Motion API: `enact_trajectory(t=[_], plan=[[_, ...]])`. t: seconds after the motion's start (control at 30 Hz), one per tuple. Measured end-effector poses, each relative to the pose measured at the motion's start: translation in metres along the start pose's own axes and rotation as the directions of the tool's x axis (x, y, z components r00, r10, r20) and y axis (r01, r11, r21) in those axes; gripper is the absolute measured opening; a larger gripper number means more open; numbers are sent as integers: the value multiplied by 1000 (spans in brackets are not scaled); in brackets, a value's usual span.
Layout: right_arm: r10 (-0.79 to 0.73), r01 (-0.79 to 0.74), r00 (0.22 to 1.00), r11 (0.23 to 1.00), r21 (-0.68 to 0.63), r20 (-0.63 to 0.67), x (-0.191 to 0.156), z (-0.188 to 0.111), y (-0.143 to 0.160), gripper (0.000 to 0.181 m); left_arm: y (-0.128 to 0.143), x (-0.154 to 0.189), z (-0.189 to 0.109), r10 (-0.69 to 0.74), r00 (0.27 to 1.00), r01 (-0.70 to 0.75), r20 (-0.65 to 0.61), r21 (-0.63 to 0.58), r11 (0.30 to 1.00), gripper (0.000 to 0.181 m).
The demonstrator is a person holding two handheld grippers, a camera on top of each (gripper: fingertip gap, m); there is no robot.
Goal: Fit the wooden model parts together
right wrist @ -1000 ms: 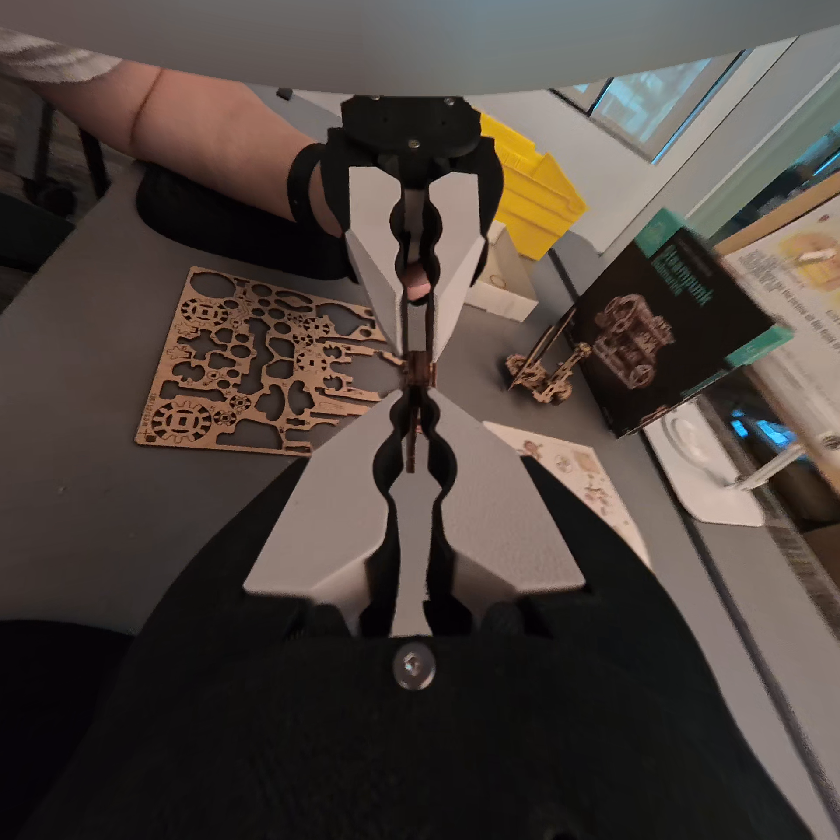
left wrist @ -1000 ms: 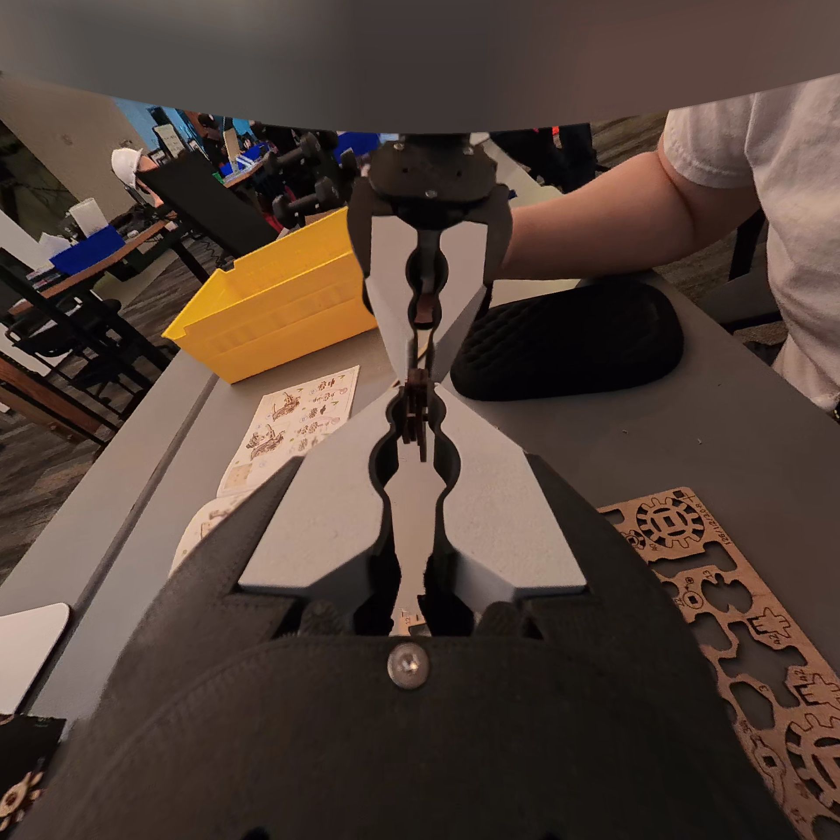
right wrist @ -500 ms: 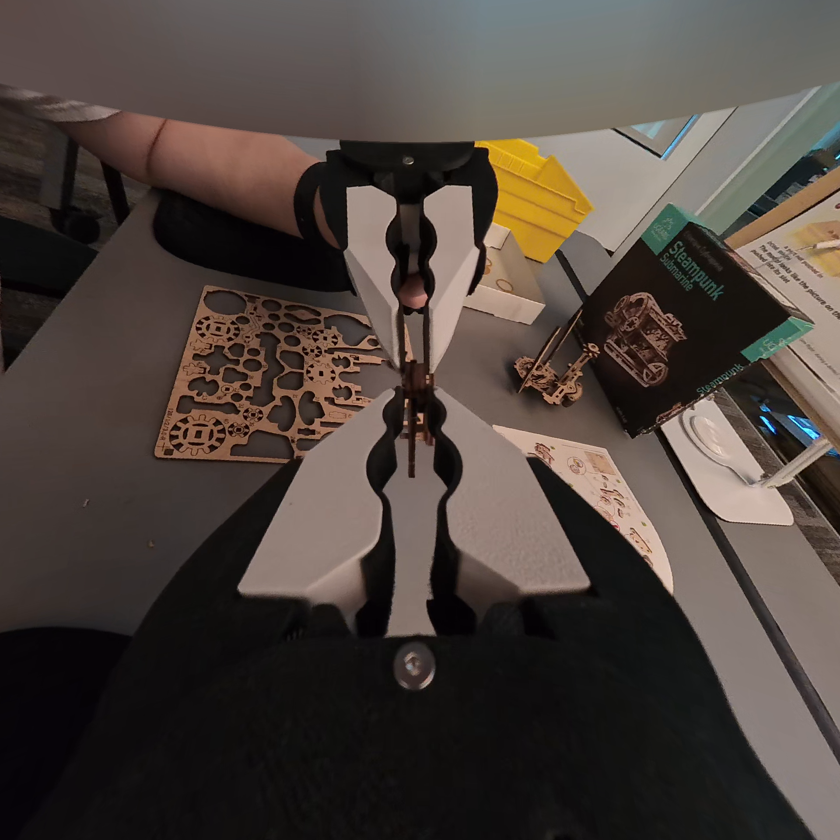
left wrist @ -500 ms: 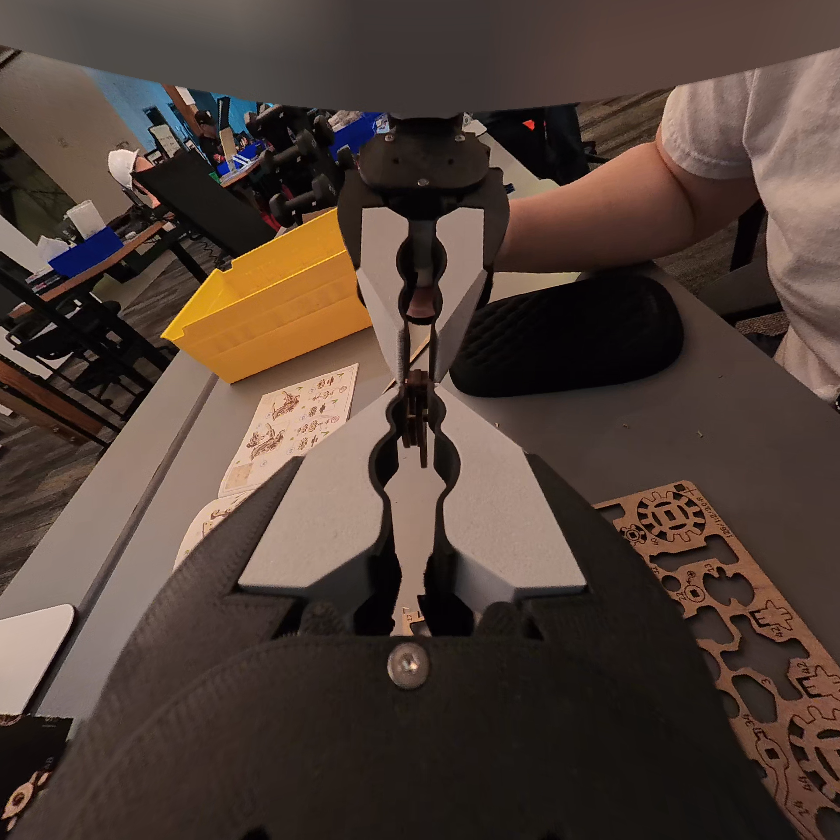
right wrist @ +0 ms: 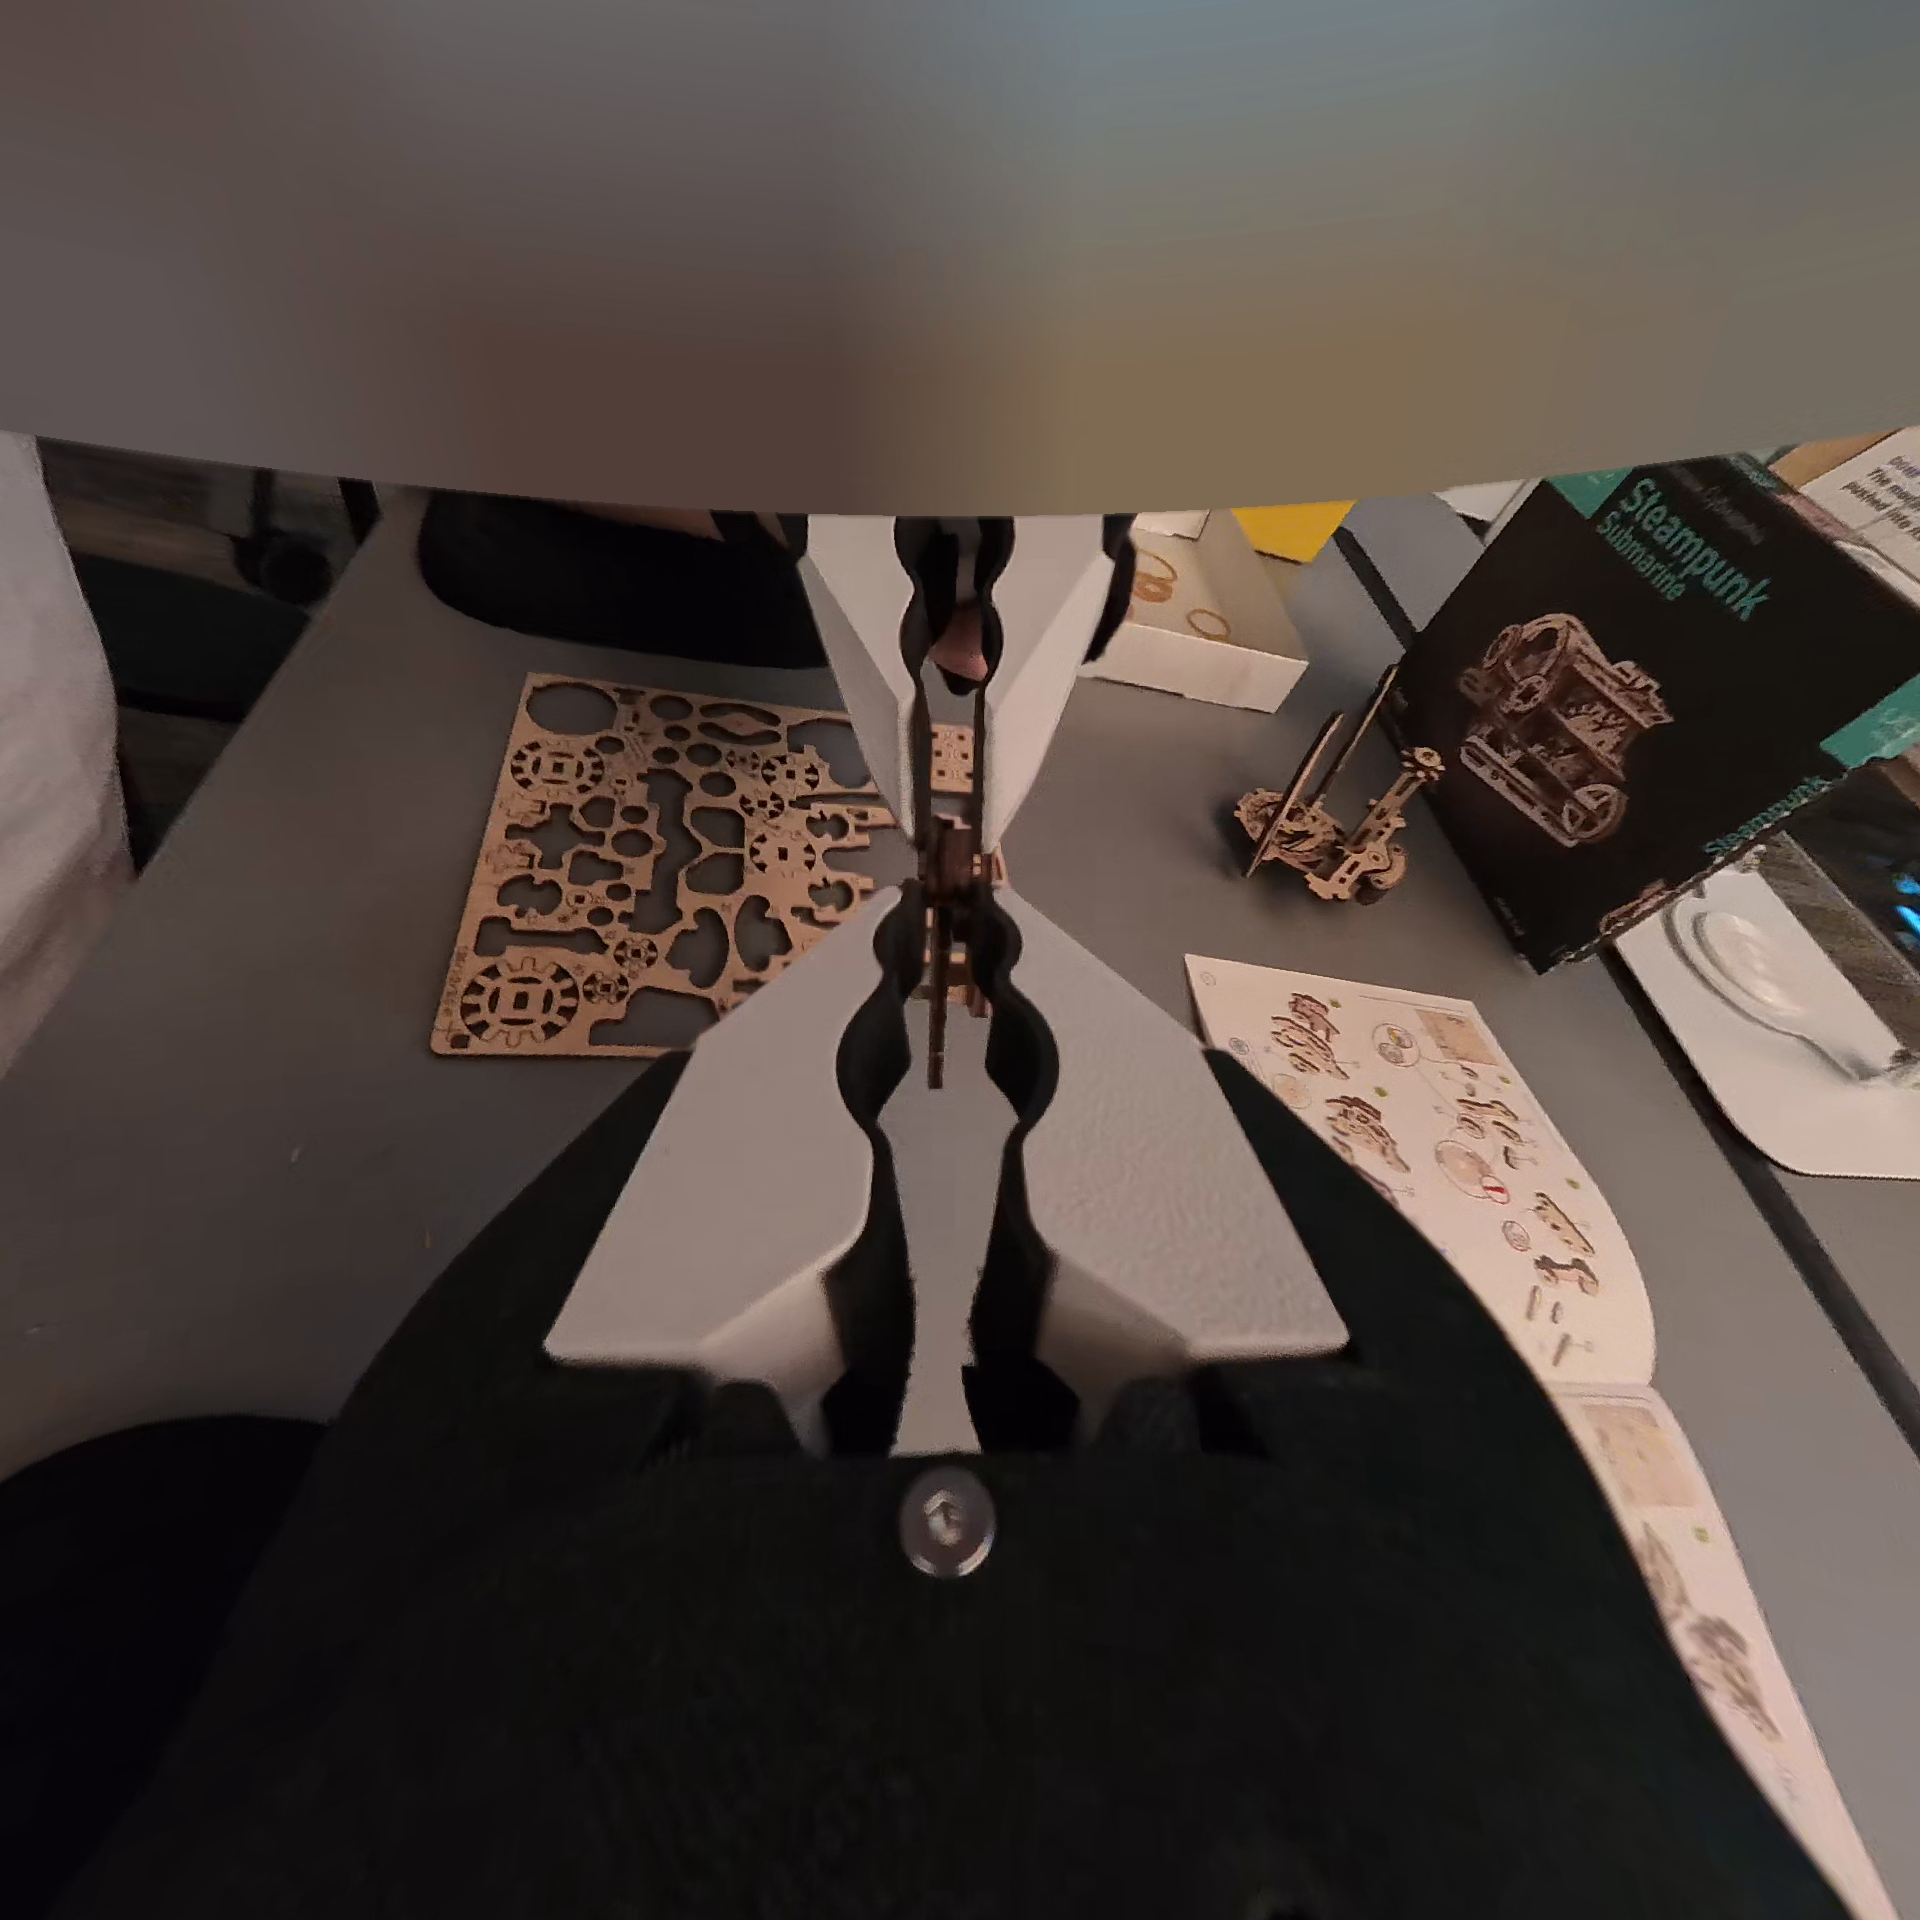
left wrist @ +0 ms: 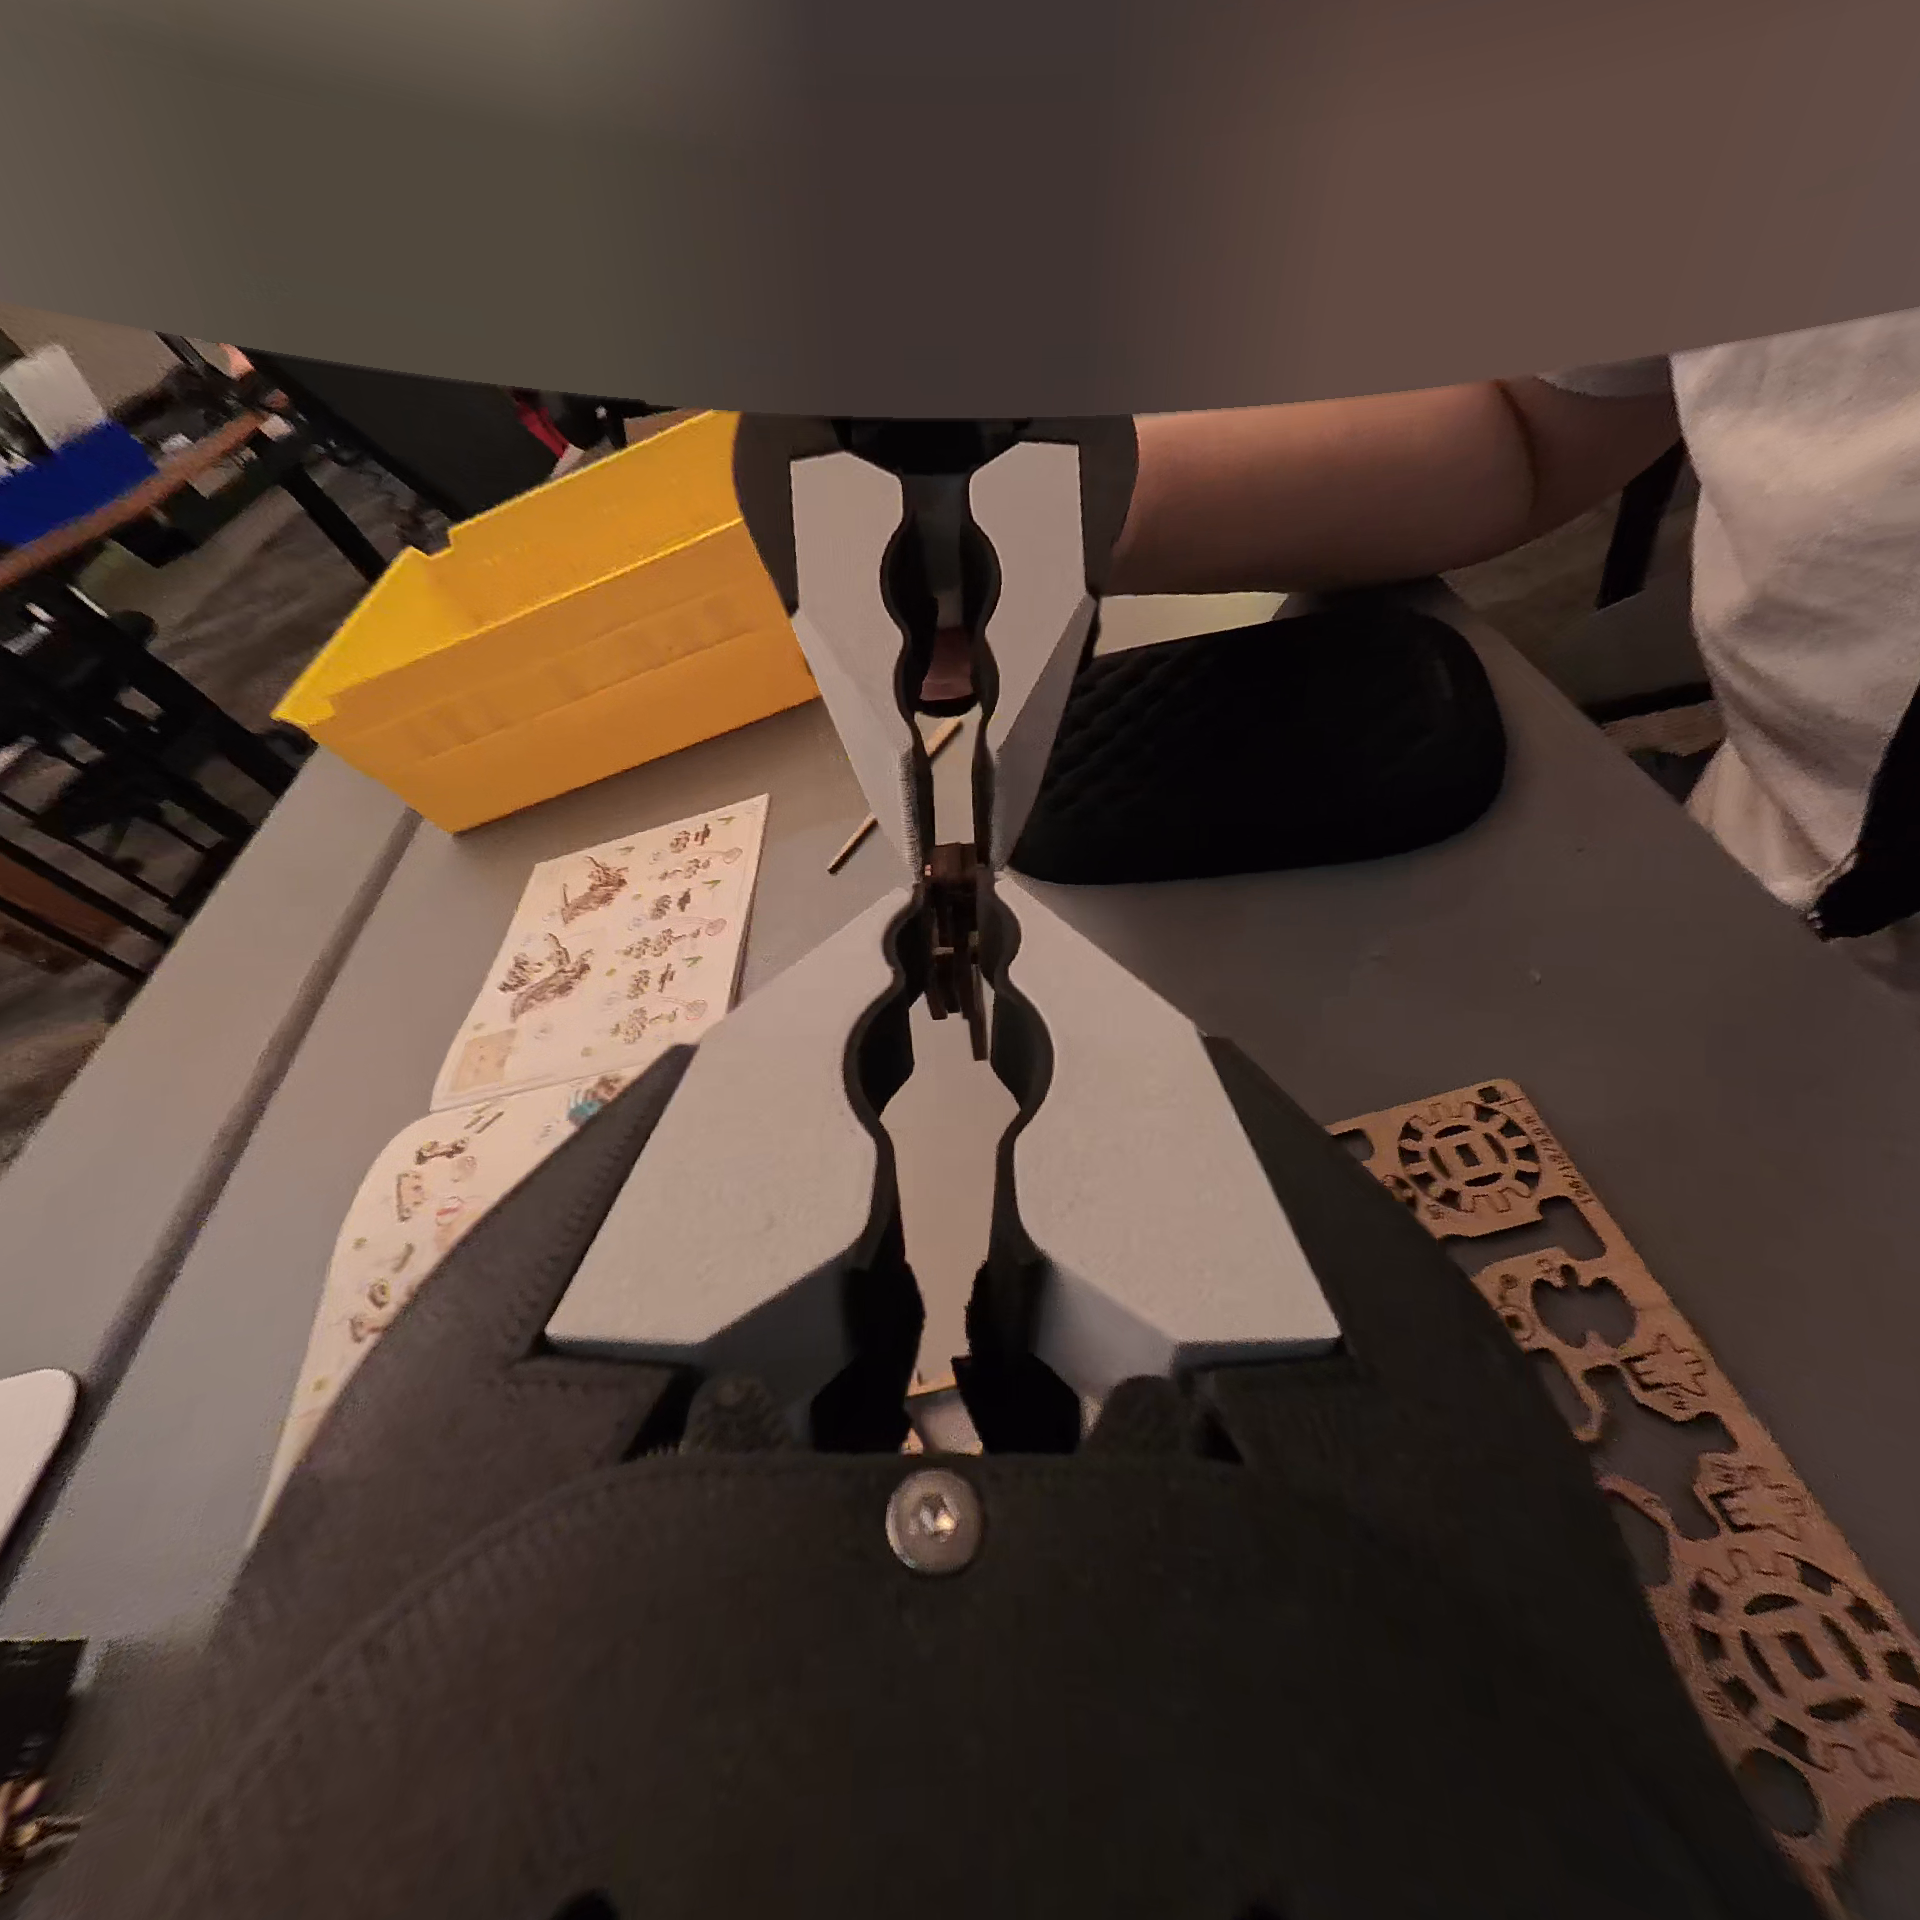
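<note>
Hand-held grippers lowered; wooden part [left wrist: 951,935] still pinched between both tips.

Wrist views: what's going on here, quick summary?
A person is joining small wooden model parts in mid-air above a grey table. The left hand-held gripper and the right hand-held gripper meet tip to tip, each shut on a wooden part, and the parts touch. Whether they are fully seated cannot be told. A punched-out wooden sheet, an instruction leaflet and a partly built model lie on the table.
</note>
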State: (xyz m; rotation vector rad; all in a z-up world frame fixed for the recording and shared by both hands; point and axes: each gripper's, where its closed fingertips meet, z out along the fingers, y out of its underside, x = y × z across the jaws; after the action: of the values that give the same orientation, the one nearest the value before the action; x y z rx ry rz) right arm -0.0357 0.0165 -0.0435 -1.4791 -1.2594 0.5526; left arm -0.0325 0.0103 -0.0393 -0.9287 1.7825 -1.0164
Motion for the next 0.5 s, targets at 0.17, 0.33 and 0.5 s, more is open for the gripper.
enact_trajectory(t=[0.17,0.33,0.5], plan=[[77,-77,997,997,9,-5,7,2,4,7,5,-7,0,-70,998,70,0,-7,998,7],[196,-197,979,980,20,50,9,2,10,7,9,-10,3,-208,978,208,-23,11,978,7],[532,-562,819,819,112,216,22,-2,7,7,5,-24,1,-563,819,571,-115,54,819,9]])
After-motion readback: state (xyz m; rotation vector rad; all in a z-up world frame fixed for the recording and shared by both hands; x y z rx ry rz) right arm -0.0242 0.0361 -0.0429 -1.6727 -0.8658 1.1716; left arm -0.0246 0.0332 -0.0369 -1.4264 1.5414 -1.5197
